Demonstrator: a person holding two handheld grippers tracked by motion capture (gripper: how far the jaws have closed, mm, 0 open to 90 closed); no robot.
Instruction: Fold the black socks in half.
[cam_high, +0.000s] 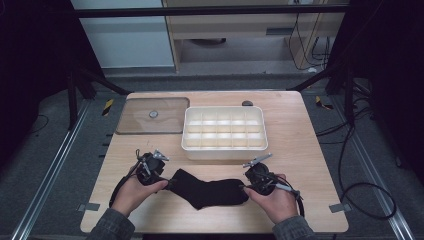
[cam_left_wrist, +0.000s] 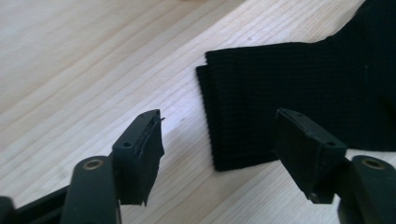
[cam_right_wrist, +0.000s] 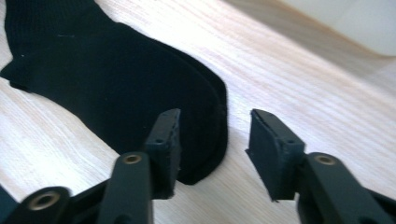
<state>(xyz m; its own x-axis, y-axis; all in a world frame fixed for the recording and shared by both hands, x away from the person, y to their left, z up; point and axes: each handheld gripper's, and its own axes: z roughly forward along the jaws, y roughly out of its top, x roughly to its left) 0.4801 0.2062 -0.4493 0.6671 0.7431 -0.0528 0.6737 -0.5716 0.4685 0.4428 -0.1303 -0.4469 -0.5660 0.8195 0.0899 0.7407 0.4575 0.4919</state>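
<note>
Flat black ribbed sock (cam_high: 210, 192), seemingly doubled; left gripper (cam_left_wrist: 217, 140) and right gripper (cam_right_wrist: 212, 140) fingers parted, empty.

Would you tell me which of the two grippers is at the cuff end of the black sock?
The left gripper is at the cuff, its jaws open over the ribbed, straight-cut edge of the black sock. The right gripper is at the rounded toe end instead.
</note>
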